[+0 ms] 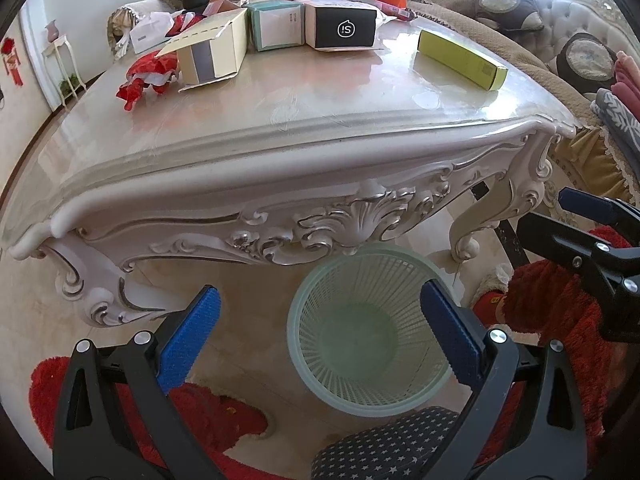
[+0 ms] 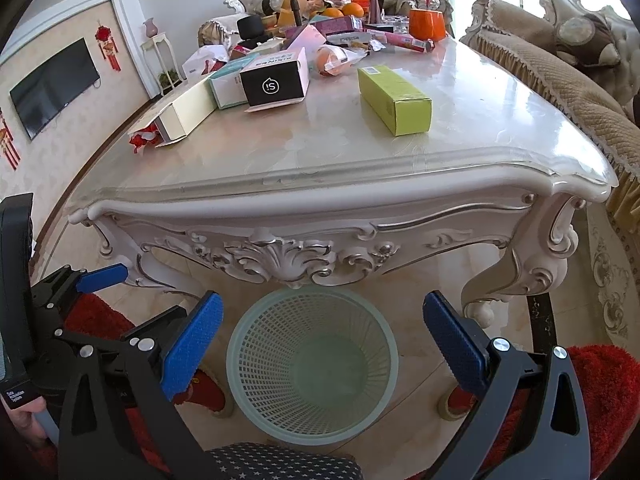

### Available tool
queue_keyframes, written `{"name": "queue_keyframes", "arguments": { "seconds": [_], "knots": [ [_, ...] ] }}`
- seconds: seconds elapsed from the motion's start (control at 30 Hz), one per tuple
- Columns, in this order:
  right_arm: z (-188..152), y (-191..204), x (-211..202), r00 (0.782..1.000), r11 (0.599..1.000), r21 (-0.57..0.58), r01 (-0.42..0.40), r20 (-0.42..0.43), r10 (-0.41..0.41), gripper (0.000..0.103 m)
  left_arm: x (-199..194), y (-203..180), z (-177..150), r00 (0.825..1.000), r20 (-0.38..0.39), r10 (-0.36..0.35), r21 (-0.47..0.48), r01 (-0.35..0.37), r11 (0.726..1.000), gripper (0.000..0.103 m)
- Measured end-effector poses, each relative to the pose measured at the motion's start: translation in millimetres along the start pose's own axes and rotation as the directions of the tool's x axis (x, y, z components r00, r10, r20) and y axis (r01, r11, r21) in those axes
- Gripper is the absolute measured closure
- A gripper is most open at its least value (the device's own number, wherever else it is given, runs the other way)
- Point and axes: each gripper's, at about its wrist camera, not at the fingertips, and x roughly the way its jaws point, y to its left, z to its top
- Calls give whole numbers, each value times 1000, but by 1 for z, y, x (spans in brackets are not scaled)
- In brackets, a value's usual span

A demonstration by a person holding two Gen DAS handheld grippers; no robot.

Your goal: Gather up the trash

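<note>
A pale green mesh waste basket [image 1: 370, 334] [image 2: 312, 364] stands empty on the floor under the near edge of the ornate white table [image 1: 280, 128] [image 2: 460, 120]. On the table lie a yellow-green box [image 1: 462, 60] [image 2: 394, 98], a black-faced box [image 1: 344, 28] [image 2: 276, 80], a teal box [image 1: 276, 24] [image 2: 228, 84], a cream open box [image 1: 212, 54] [image 2: 184, 114] and a crumpled red wrapper [image 1: 146, 76] [image 2: 142, 140]. My left gripper [image 1: 320, 328] hangs open above the basket, holding nothing. My right gripper [image 2: 324, 340] is open over it too, also holding nothing.
Far end of the table is crowded with boxes, oranges [image 2: 344, 10] and an orange cup [image 2: 426, 24]. A beige sofa [image 2: 560, 72] lines the right side. Red rug [image 1: 200, 408] and a star-patterned cushion [image 1: 384, 444] lie at my feet. A TV [image 2: 52, 84] hangs left.
</note>
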Motion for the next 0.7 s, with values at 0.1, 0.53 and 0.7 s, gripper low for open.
{"name": "queue_keyframes", "arguments": {
  "seconds": [0.1,0.53,0.7],
  "knots": [
    [0,1,0,1000,1000,-5,-1,-2,1,7,0,0,-1,1000,-1,0,2,0,1000,6],
    [0,3,-2,1000,1000,-12,2,3,-1,7,-1,0,-1,1000,1,1,4,-1,1000,6],
    [4,3,-9,999,1000,-23,9,36,-8,7,-16,8,-1,997,74,-7,-27,9,1000,6]
  ]
}}
